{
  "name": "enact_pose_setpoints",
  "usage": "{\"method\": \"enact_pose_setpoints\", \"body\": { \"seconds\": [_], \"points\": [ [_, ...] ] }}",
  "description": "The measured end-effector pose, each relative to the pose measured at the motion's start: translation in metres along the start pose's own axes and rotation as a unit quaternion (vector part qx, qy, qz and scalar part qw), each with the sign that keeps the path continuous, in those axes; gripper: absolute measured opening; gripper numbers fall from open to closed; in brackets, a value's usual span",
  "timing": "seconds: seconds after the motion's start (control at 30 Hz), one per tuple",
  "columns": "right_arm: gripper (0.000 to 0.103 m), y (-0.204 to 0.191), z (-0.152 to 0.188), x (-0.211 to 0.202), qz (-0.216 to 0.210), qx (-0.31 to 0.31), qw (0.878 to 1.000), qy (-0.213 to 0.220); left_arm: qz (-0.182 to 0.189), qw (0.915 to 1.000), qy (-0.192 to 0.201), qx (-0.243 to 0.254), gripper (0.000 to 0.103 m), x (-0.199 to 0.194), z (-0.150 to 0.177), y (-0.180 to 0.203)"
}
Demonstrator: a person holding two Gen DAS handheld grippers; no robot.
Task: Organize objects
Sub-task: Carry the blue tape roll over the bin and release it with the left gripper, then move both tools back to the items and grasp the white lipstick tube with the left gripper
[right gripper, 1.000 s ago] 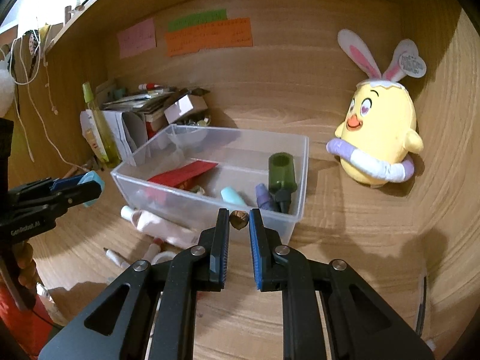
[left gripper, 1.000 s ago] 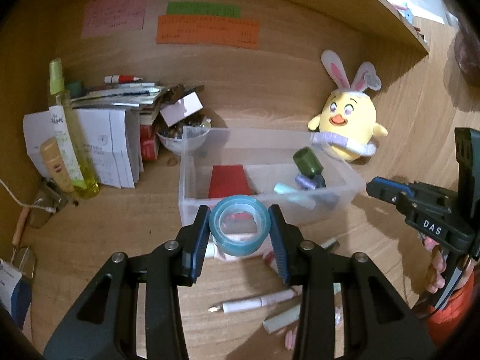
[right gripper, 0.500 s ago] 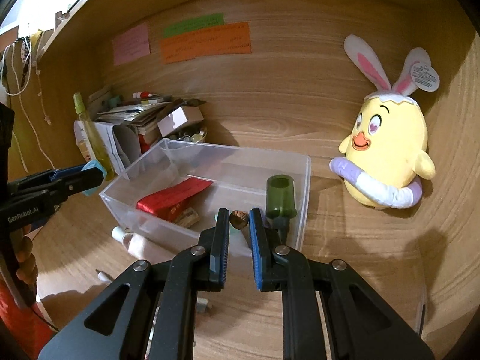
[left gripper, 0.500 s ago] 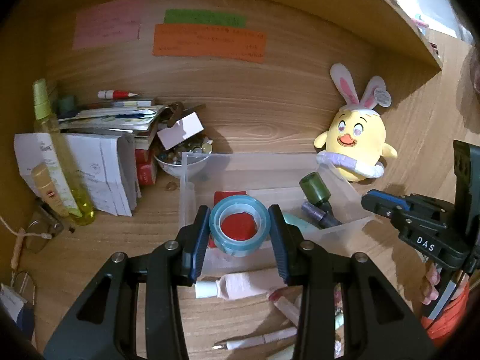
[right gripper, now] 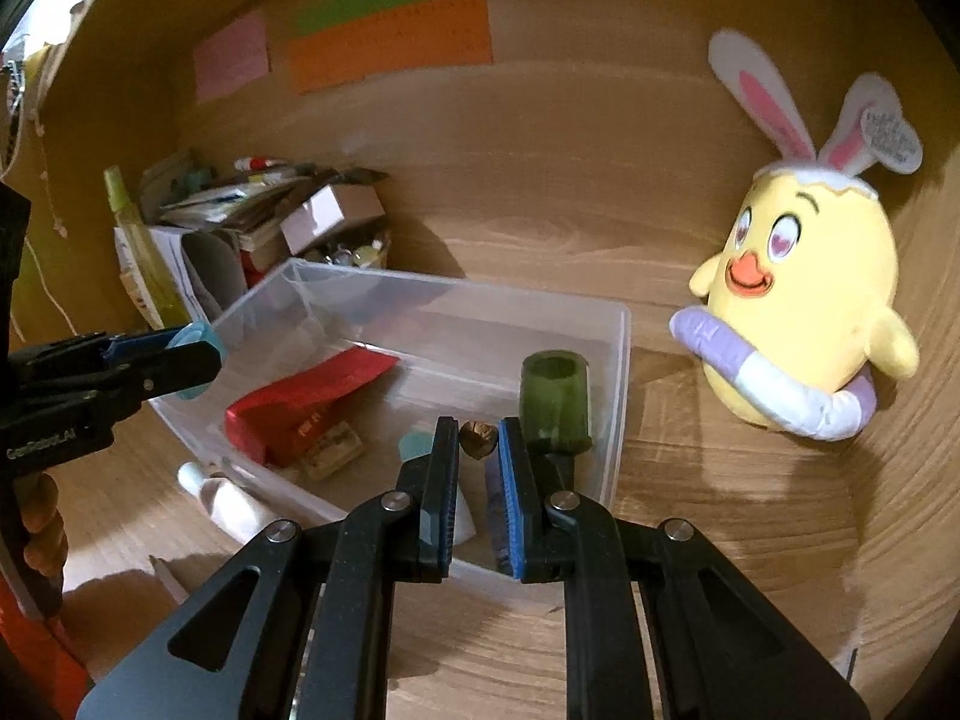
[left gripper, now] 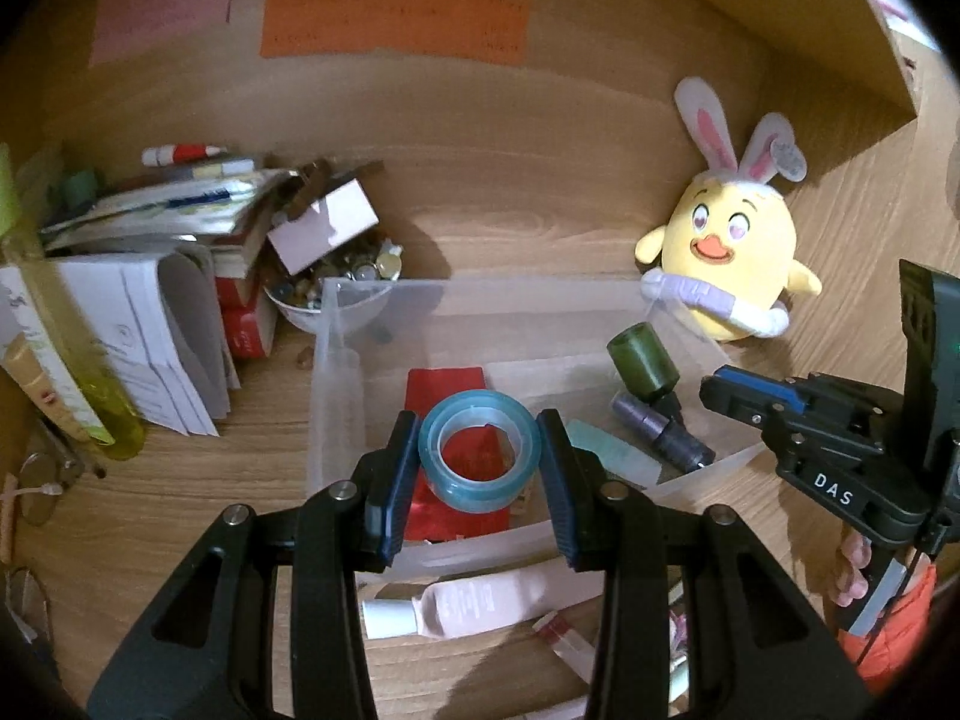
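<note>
My left gripper (left gripper: 479, 459) is shut on a blue tape roll (left gripper: 478, 461) and holds it above the near part of a clear plastic bin (left gripper: 372, 300). My right gripper (right gripper: 478, 441) is shut on a small brown nut-like object (right gripper: 477, 439) above the bin's (right gripper: 621, 360) right end. In the bin lie a red packet (right gripper: 312, 396), a green bottle (right gripper: 555, 402), a purple tube (left gripper: 657, 432) and a pale teal piece (left gripper: 612, 459). The left gripper (right gripper: 150, 360) also shows at the left of the right wrist view.
A yellow chick plush (right gripper: 804, 312) sits right of the bin. A stack of papers (left gripper: 138, 324), a bowl of small items (left gripper: 336, 294) and a yellow-green spray bottle (left gripper: 78, 360) stand at the left. A pink tube (left gripper: 474, 600) and pens lie in front of the bin.
Both grippers moved forward with their objects and now hover over the bin; the tape roll went from in front of the bin to above the red packet.
</note>
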State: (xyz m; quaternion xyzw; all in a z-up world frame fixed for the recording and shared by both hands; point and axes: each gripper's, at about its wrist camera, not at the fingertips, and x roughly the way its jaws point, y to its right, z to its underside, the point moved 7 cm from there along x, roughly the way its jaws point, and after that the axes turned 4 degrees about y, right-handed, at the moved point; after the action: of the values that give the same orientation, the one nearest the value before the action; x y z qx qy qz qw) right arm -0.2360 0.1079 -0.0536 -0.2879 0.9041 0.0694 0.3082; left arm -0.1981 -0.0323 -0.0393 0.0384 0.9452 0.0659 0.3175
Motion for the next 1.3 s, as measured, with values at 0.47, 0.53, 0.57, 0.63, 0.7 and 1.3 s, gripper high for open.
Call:
{"method": "enact_pose_setpoints", "body": {
  "seconds": [0.47, 0.53, 0.57, 0.63, 0.7, 1.3],
  "points": [
    [0.012, 0.004, 0.009, 0.021, -0.001, 0.000, 1.000, -0.029, 0.004, 0.9992, -0.037, 0.014, 0.039, 0.031, 0.008, 0.007],
    [0.012, 0.004, 0.009, 0.021, -0.001, 0.001, 1.000, -0.030, 0.006, 0.9990, -0.042, 0.016, 0.039, 0.034, 0.009, 0.008],
    [0.012, 0.004, 0.009, 0.021, -0.001, 0.001, 1.000, -0.030, 0.007, 0.9989, -0.043, 0.017, 0.039, 0.034, 0.009, 0.009],
    [0.012, 0.004, 0.010, 0.021, 0.001, 0.000, 1.000, -0.030, 0.006, 0.9989, -0.043, 0.017, 0.039, 0.034, 0.009, 0.009],
    [0.012, 0.003, 0.010, 0.021, 0.000, -0.001, 1.000, -0.031, 0.006, 0.9989, -0.043, 0.018, 0.039, 0.032, 0.008, 0.010],
    [0.052, -0.009, 0.000, -0.021, 0.006, -0.007, 1.000, 0.011, -0.012, 0.9991, 0.016, 0.037, 0.077, -0.024, 0.003, 0.017]
  ]
}}
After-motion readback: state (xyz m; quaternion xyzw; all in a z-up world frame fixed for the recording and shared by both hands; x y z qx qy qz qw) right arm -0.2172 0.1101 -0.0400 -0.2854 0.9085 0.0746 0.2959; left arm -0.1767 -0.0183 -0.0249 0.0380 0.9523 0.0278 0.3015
